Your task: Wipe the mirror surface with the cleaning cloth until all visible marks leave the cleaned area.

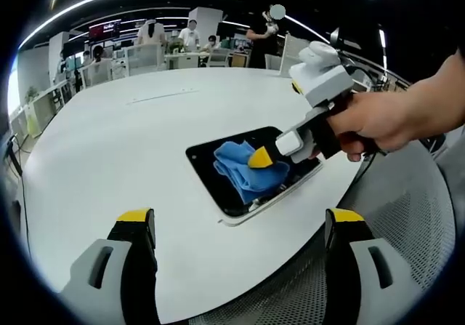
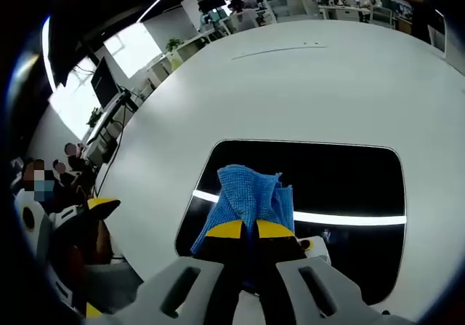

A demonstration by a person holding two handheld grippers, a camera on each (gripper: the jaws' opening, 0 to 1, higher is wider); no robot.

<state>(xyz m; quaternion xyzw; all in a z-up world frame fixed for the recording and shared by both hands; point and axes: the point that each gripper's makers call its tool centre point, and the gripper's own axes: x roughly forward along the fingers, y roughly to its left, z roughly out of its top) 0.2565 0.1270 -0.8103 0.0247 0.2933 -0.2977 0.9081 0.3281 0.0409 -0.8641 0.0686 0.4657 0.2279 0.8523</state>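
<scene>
Wiping underway: right gripper [image 2: 251,230] pinching crumpled blue cloth [image 2: 247,198] on dark rectangular mirror [image 2: 349,176], left gripper [image 1: 243,227] spread idle; next, sweep across.

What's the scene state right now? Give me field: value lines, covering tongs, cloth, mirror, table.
surface: white table
mirror: dark rectangular mirror with rounded corners, lying flat on the table near its edge
cloth: blue cleaning cloth, bunched, resting on the mirror
right tongs: right tongs shut on the cloth, pressing it to the mirror; held by a hand
left tongs: left tongs open, holding nothing, above the table short of the mirror
marks: none can be told on the mirror; it reflects a ceiling light strip
background: office with desks and people
</scene>
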